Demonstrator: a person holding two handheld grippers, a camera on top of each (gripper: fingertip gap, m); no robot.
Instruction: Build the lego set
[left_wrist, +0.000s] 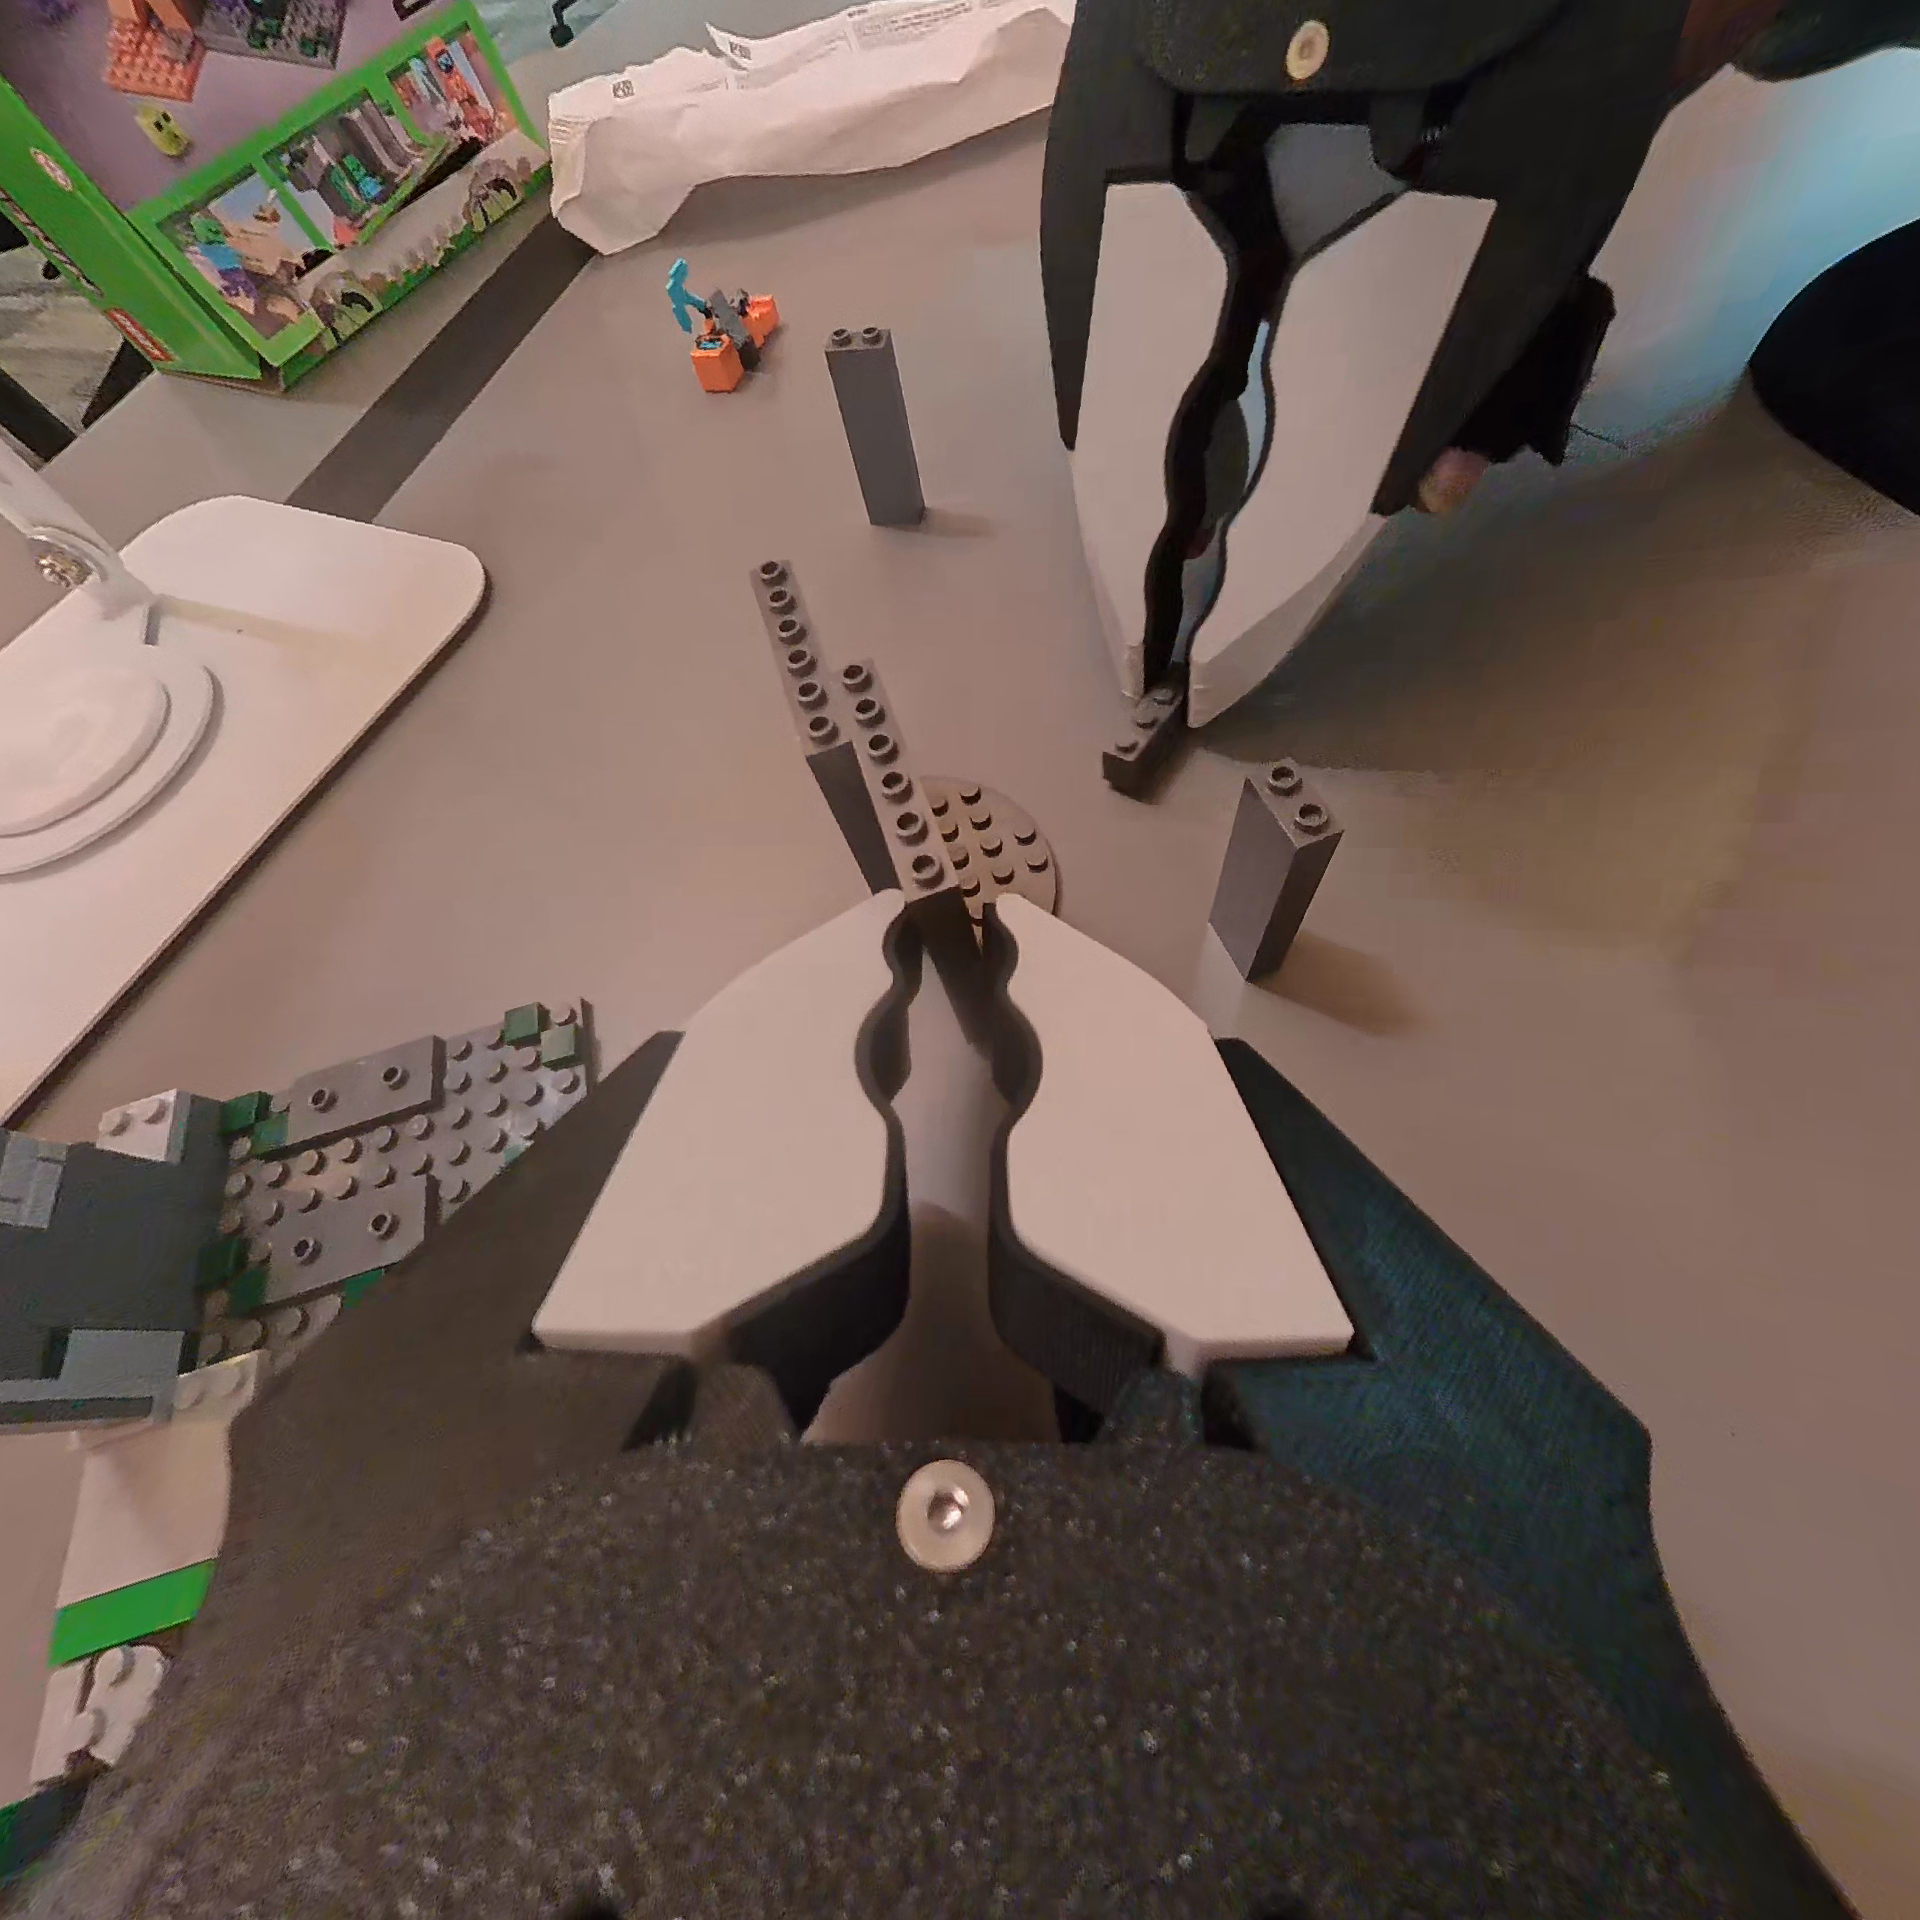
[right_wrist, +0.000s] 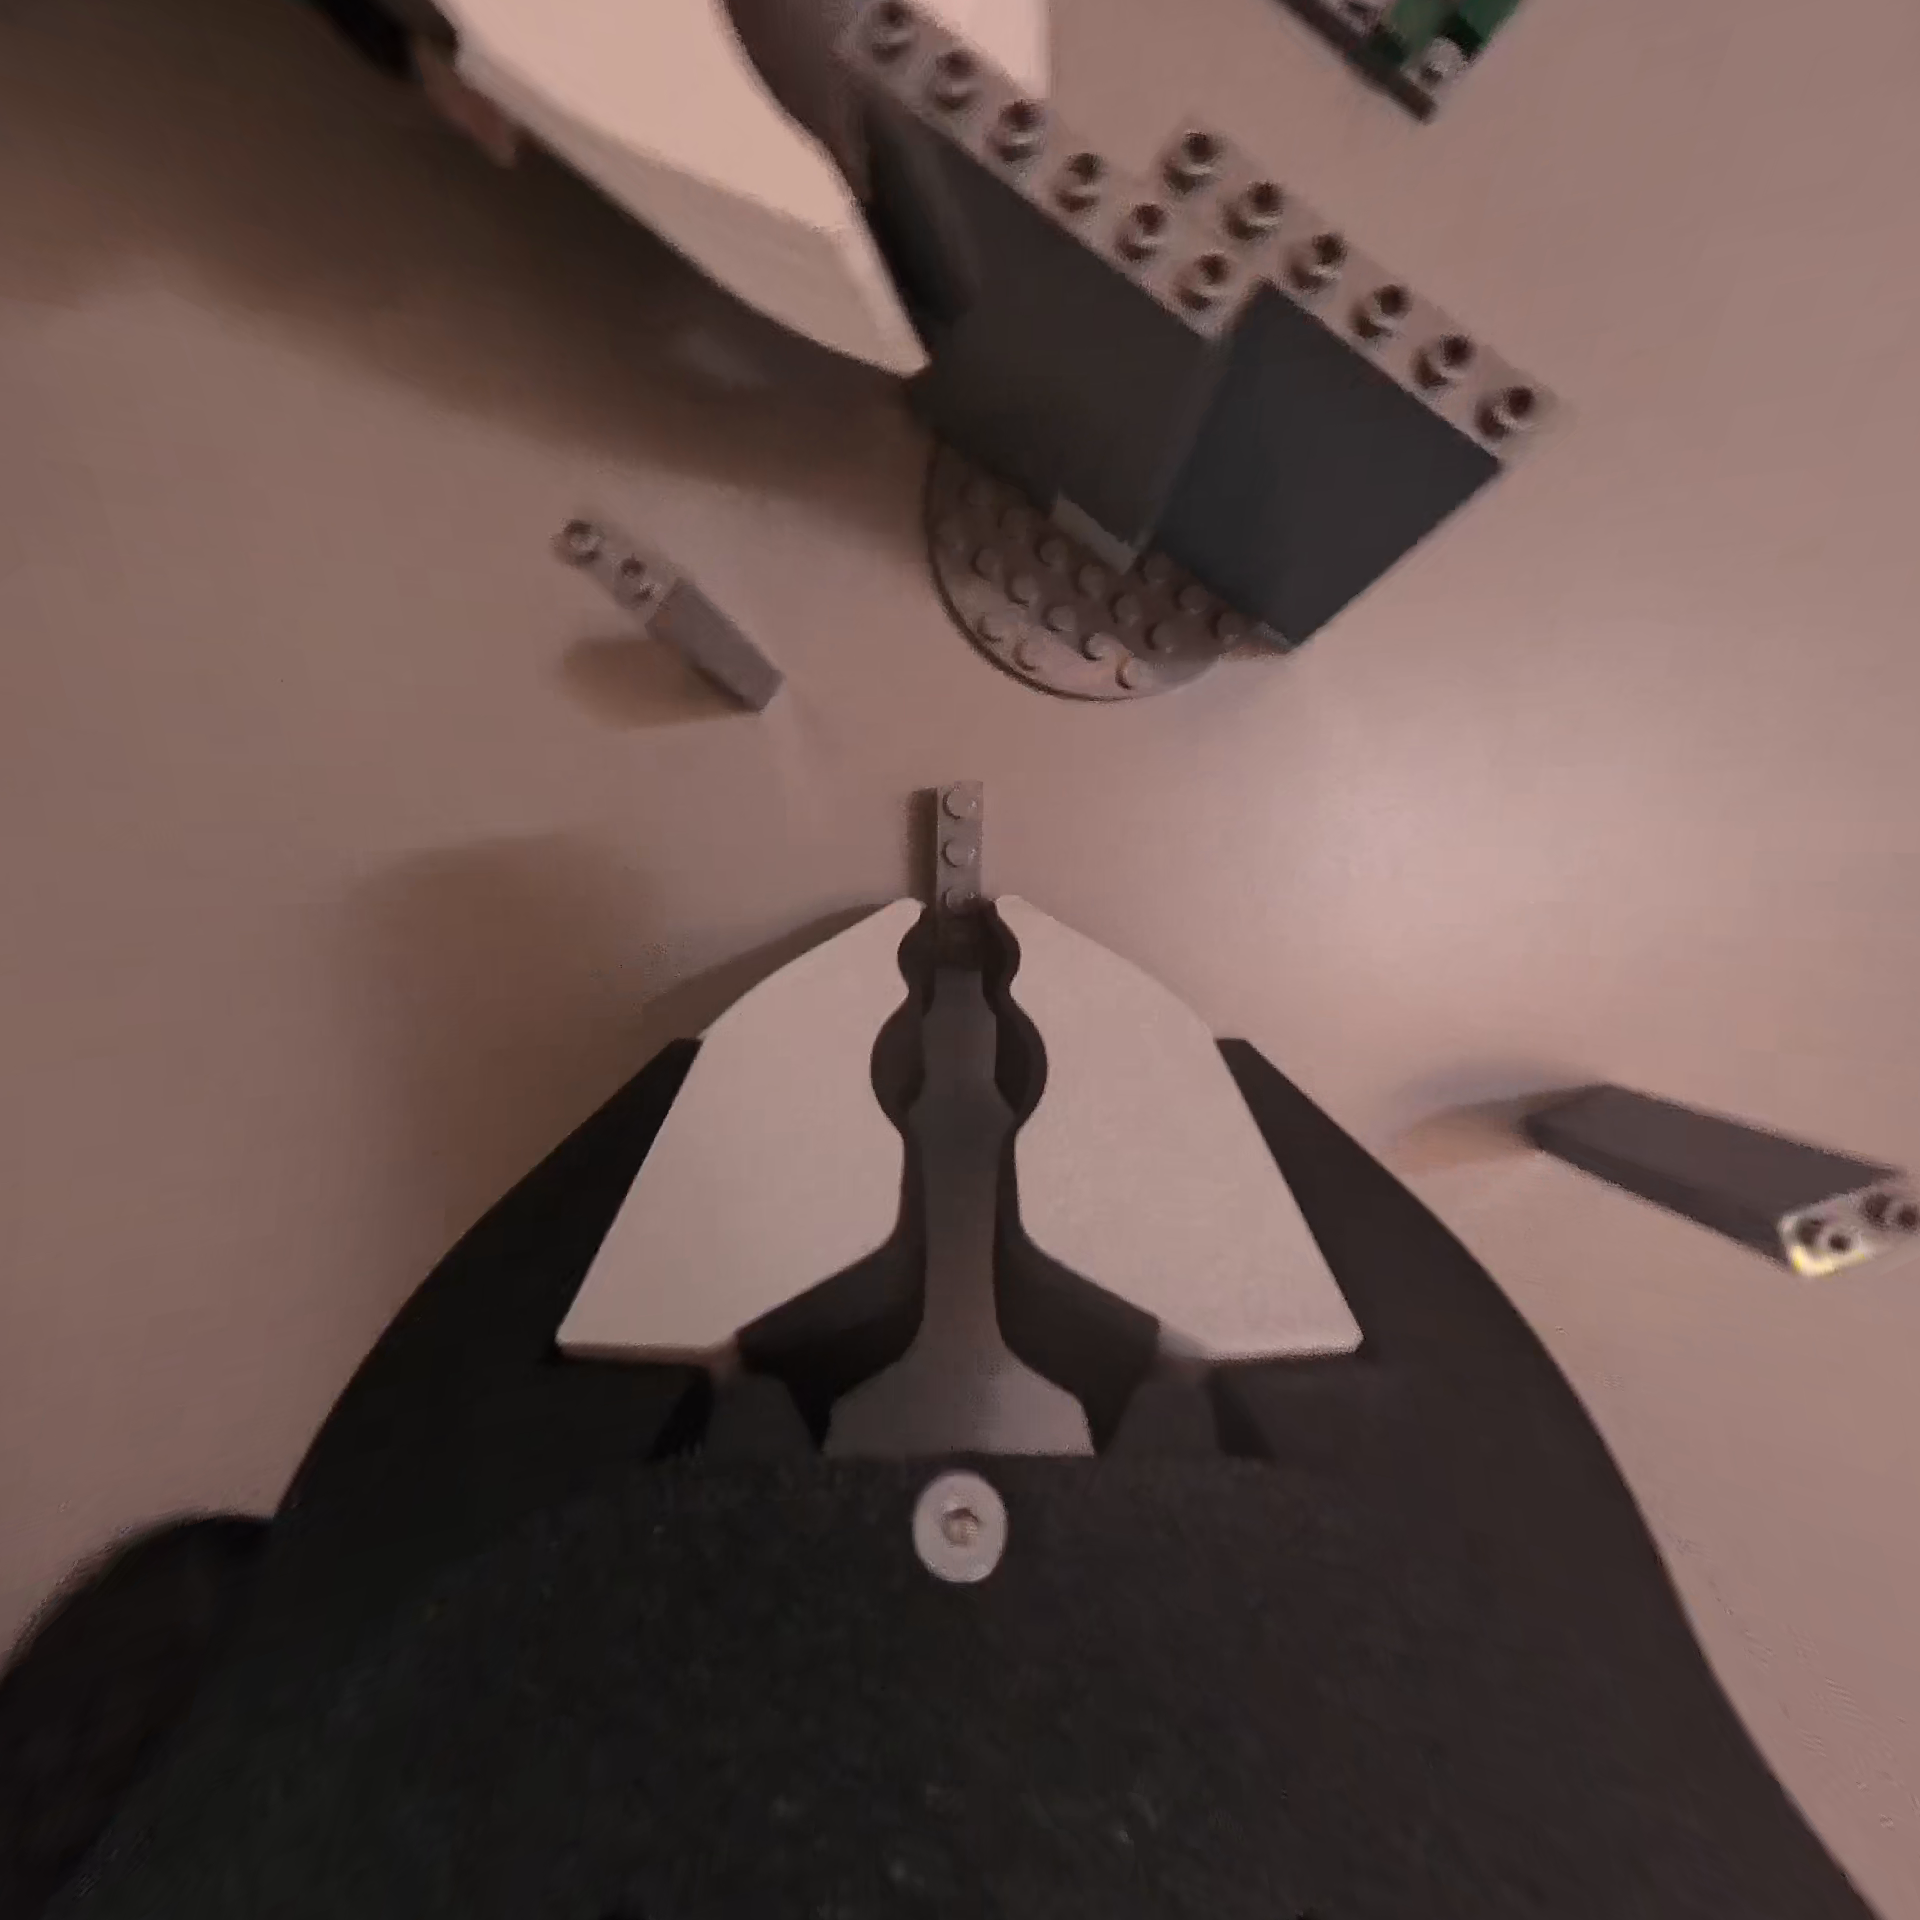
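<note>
The right tool (right_wrist: 958, 914) is pinched narrow on one end of a small grey studded brick (right_wrist: 958, 850), a single row of studs. In the left wrist view the brick's far end seems to rest on the tabletop (left_wrist: 1558, 831), so I'd judge this a pick-up just made or about to lift. The left tool (left_wrist: 951, 920) is nearly closed on the tall dark grey wall assembly (left_wrist: 831, 707), two stepped panels with rows of studs along their tops, standing on a round grey studded plate (right_wrist: 1081, 623). It looks to be steadying that piece.

The next move, I'd guess, is to carry the small brick over and press it squarely onto free studs of the held assembly, keeping it level so the studs seat; where exactly it belongs I cannot tell.

Everything is hard, matte plastic with crisp edges. Two tall grey pillar bricks (left_wrist: 875, 426) (left_wrist: 1273, 873) stand apart on the smooth grey tabletop. A partly built grey and green baseplate section (left_wrist: 343, 1143) lies at the left. Further back are the green set box (left_wrist: 260, 208), a crumpled white paper bag (left_wrist: 790, 104) and a small orange and blue figure (left_wrist: 727, 332).
</note>
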